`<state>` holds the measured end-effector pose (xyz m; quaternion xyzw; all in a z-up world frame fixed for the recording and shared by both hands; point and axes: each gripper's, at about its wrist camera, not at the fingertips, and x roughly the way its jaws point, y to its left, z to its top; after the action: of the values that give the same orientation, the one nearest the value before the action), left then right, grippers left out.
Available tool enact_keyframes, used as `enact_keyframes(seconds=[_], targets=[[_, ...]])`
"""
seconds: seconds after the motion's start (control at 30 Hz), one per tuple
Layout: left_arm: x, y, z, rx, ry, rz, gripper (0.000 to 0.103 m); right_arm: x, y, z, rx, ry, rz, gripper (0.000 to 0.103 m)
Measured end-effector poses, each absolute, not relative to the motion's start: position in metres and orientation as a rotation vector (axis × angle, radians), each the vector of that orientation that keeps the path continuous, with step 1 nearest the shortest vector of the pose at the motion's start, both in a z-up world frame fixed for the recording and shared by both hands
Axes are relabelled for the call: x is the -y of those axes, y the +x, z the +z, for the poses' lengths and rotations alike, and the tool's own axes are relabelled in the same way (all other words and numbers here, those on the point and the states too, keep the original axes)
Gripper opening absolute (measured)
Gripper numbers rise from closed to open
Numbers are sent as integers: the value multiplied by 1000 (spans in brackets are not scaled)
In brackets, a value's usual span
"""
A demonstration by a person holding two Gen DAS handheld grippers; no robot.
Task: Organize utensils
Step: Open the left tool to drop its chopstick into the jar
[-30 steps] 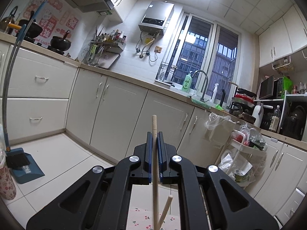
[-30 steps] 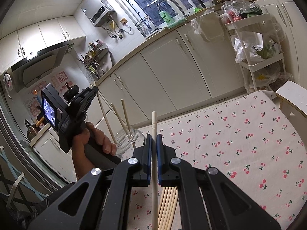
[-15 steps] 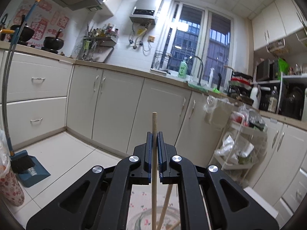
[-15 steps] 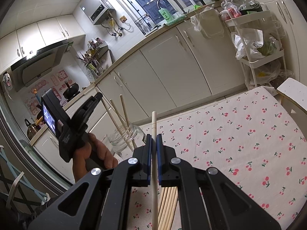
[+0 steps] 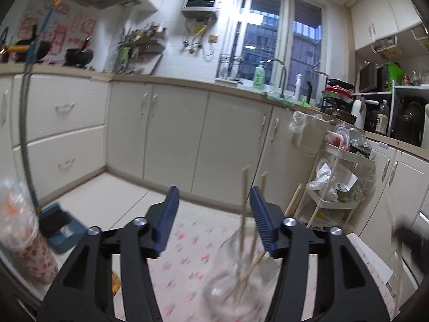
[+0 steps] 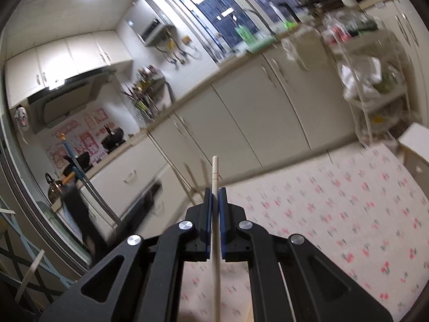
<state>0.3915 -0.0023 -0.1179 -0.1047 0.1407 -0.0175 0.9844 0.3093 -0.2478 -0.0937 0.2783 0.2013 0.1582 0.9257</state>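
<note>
In the left wrist view my left gripper [image 5: 213, 209] is open and empty, just above a clear glass jar [image 5: 236, 292] that holds several wooden chopsticks [image 5: 244, 206] standing tilted. The jar sits on the cherry-print tablecloth [image 5: 185, 244]. In the right wrist view my right gripper [image 6: 215, 198] is shut on one wooden chopstick [image 6: 215, 177] that stands upright between the jaws. Chopstick tips in the jar [image 6: 191, 185] show blurred just left of the gripper. The view is motion-blurred.
A cherry-print table [image 6: 348, 214] lies under both grippers. Kitchen cabinets [image 5: 187, 134] run along the far wall. A white trolley [image 5: 337, 187] with bags stands at right. A dustpan [image 5: 57, 225] and broom stand on the floor at left. A white stool [image 6: 415, 145] is at far right.
My left gripper has opened and let go of its chopstick, which now stands in the jar. The left gripper has shifted left. My right gripper still holds its chopstick and has swung sideways.
</note>
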Motion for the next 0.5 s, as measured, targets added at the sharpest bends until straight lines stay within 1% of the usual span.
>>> enact_keyframes(seconds=[0.17, 0.3, 0.5], targets=[[-29, 361, -150, -359, -283, 31, 63, 219, 342, -64, -279, 534, 360, 6], [-55, 356, -175, -412, -377, 85, 63, 193, 378, -54, -232, 496, 382, 6], [-69, 354, -183, -409, -435, 72, 63, 173, 425, -59, -215, 466, 359, 6]])
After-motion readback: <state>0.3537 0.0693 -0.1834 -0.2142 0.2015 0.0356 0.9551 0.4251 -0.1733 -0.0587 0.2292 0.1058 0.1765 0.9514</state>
